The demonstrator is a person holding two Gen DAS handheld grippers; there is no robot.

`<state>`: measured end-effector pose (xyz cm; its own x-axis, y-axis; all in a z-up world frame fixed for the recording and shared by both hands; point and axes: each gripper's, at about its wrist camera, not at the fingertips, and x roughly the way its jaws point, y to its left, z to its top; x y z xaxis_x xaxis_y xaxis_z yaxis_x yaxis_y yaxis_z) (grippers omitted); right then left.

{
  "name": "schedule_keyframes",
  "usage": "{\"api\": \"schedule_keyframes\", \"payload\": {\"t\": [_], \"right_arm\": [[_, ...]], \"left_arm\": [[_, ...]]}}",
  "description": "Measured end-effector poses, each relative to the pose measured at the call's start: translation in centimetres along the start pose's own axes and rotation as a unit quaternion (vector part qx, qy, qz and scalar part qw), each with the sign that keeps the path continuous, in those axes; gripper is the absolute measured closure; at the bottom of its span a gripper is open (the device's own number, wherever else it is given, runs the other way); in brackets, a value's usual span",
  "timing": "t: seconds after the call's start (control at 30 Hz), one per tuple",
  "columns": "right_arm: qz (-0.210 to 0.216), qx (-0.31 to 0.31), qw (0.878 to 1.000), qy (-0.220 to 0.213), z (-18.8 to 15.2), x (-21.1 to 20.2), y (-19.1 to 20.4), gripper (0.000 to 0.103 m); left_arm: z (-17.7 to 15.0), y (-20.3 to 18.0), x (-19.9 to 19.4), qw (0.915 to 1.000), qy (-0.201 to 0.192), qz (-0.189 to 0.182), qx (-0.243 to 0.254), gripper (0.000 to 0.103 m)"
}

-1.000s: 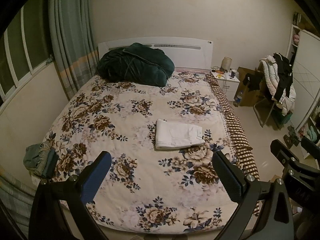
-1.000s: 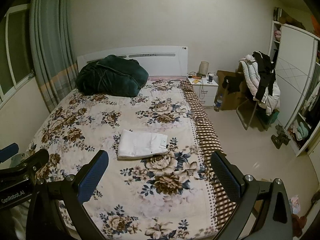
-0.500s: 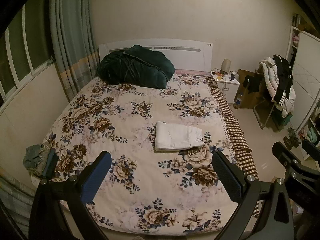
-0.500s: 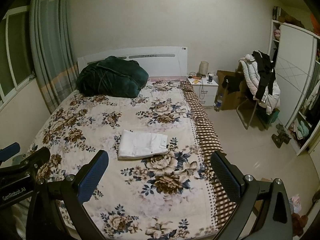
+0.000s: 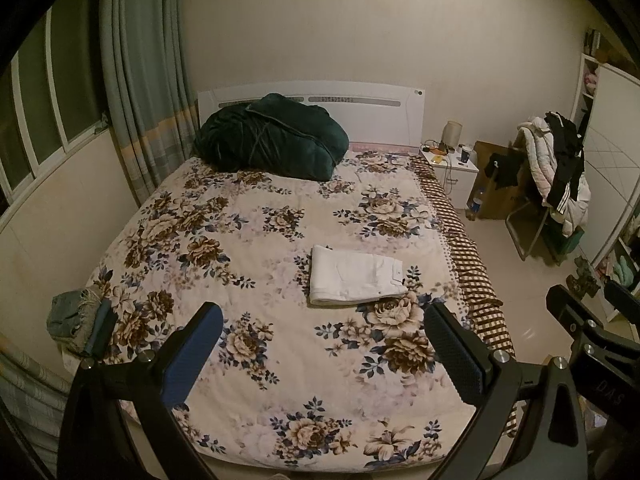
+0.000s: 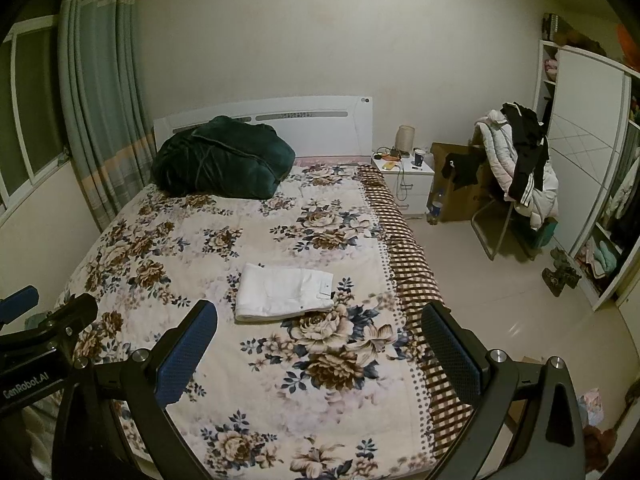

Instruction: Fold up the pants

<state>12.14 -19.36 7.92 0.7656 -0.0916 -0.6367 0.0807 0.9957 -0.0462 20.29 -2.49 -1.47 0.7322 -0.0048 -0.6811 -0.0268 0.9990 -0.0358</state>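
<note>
White pants (image 5: 352, 275) lie folded into a neat rectangle on the floral bedspread (image 5: 240, 240), right of the bed's middle; they also show in the right wrist view (image 6: 284, 293). My left gripper (image 5: 320, 352) is open and empty, held well back above the foot of the bed. My right gripper (image 6: 318, 350) is open and empty too, also back from the pants. Part of the right gripper shows at the right edge of the left wrist view (image 5: 584, 328), and part of the left gripper shows at the left edge of the right wrist view (image 6: 40, 332).
A dark green quilt (image 5: 272, 142) is piled at the headboard. A bundle of denim cloth (image 5: 76, 320) sits at the bed's left edge. A white nightstand (image 6: 404, 178), a chair piled with clothes (image 6: 516, 168) and a wardrobe (image 6: 588, 168) stand to the right.
Both grippers have drawn back and up from the bed, so the bed looks smaller and farther. The folded pants have not moved.
</note>
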Motion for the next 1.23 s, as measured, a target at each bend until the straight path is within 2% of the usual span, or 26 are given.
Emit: {"api": "schedule_keyframes", "payload": {"t": [1.23], "right_arm": [[-0.004,0.006,1.000,-0.003,-0.36,-0.79,0.32,0.000]], "left_arm": [[0.49,0.01,-0.73,1.0000,-0.006,0.000,0.000,0.000]]}}
